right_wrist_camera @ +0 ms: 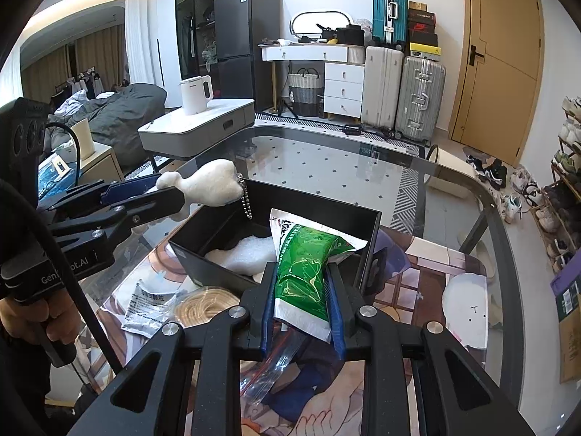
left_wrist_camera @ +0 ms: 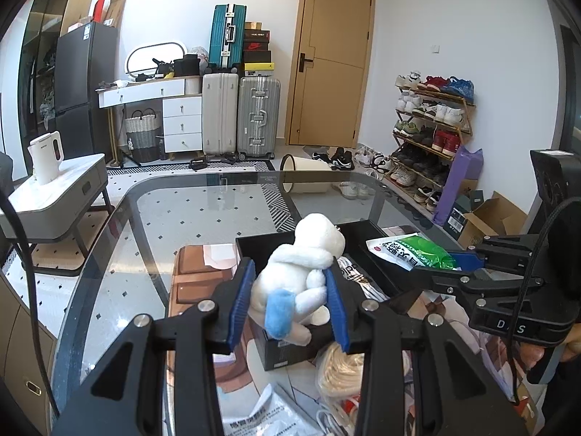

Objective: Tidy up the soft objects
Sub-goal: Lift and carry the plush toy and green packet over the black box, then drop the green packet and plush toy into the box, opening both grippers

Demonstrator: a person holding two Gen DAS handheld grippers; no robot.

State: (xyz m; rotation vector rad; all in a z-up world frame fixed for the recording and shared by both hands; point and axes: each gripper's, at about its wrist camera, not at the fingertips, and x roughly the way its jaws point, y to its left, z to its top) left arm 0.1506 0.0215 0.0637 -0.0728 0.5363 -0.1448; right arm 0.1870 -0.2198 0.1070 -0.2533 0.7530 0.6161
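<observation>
**Glass-topped table with black bin: soft goods held at both grippers**

Glass table (left_wrist_camera: 203,200), rounded corner, dark rim, tiled floor showing through. An illustrated mat (right_wrist_camera: 428,272) covers its near part.

Black box (right_wrist_camera: 319,205), open-topped and rectangular, standing on the mat. White foam-like padding (right_wrist_camera: 241,254) lies on its floor.

Left gripper (left_wrist_camera: 288,299), black frame with blue pads. Jaws closed onto the body of a white plush toy (left_wrist_camera: 308,254), one pad on each flank. The toy has a blue patch low on its front and is held above the near-left wall of the box. In the right wrist view its bead chain (right_wrist_camera: 246,200) hangs down over the box's left rim.

Right gripper (right_wrist_camera: 301,303), same build. Jaws drawn narrow around a green-and-white soft packet (right_wrist_camera: 308,258), gripped near its lower end. The packet's upper end reaches over the box's near wall, into the opening.

Loose items on the mat, near side of the box:
- white printed pouch (right_wrist_camera: 150,307), flat, left of the right gripper;
- coil of pale cord (right_wrist_camera: 205,303), just beside the pouch;
- clear zip bag (right_wrist_camera: 270,367), partly hidden beneath the right gripper's fingers.

White round cushion with a small face (right_wrist_camera: 466,312), on the mat to the right of the box, well apart from it.
</observation>
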